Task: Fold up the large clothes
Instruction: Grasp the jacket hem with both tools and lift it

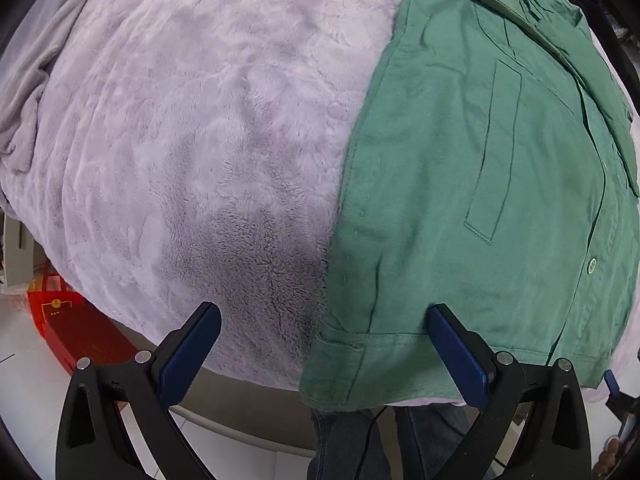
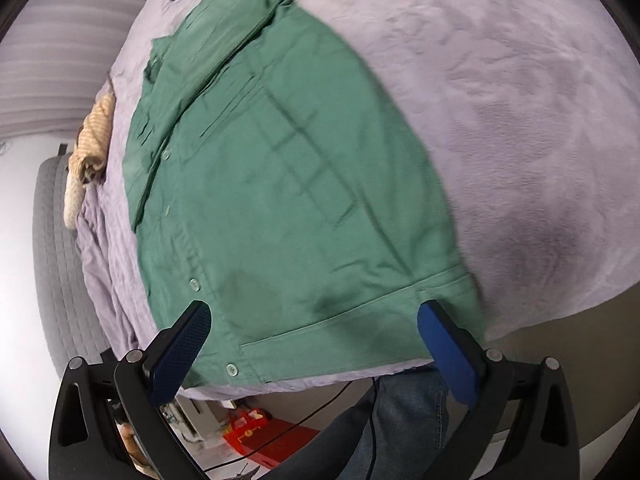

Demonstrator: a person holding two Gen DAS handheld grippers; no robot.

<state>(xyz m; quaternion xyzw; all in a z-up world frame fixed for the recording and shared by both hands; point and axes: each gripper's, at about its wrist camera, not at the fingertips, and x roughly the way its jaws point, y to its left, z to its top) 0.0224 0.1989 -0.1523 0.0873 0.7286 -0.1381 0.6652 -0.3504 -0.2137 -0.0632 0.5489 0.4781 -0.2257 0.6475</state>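
Note:
A green button-up shirt lies flat, partly folded, on a lilac fleece blanket, its hem toward me. My left gripper is open and empty, hovering over the shirt's near left hem corner. In the right wrist view the shirt fills the middle, on the same blanket. My right gripper is open and empty just above the hem, its fingers spanning most of the hem's width.
A red box sits on the tiled floor to the left below the blanket's edge. A beige cloth lies at the far left blanket edge, beside a grey quilted cushion. My jeans and a black cable show below.

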